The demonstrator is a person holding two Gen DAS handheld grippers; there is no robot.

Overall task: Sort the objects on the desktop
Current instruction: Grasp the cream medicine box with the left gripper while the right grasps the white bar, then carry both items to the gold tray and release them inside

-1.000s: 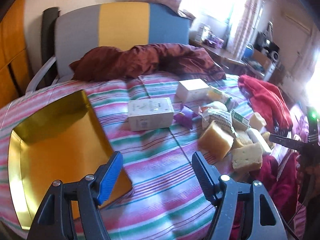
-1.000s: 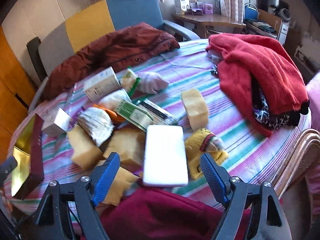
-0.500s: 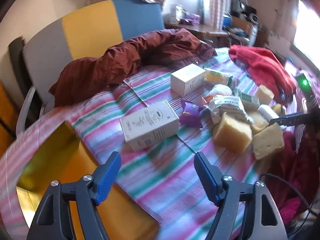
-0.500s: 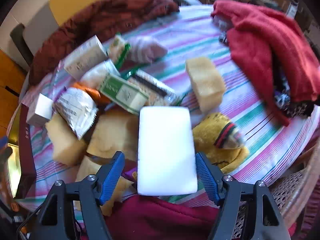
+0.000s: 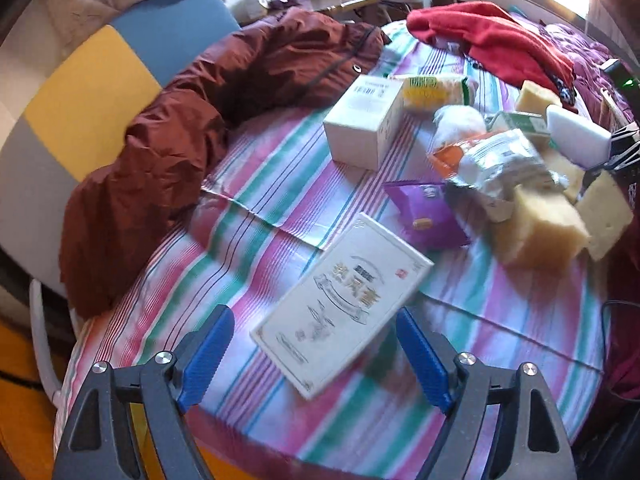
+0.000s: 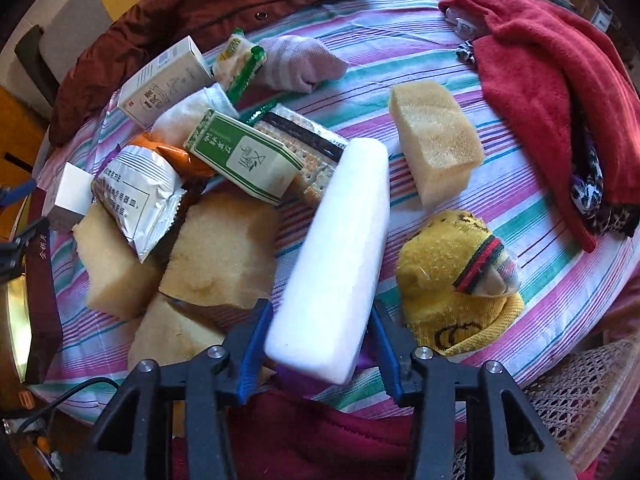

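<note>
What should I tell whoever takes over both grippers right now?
Right gripper: shut on the white rectangular foam block, tilted up over the pile.
Left gripper: open, hovering over the flat white printed carton, not touching it.
The gold-lined tray sits at the table's left edge; nothing visible in the part that shows.
Yellow sponge blocks, green-and-white carton, silver snack packet and yellow knitted sock lie unsorted on the striped tablecloth.
Left: place the foam block, then the rest.

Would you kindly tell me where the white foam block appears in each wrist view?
Left wrist: the white foam block sits at the far right edge, beyond the silver packet.
Right wrist: it fills the lower centre, between the right gripper fingers.
Shared landmark: the red garment.
</note>
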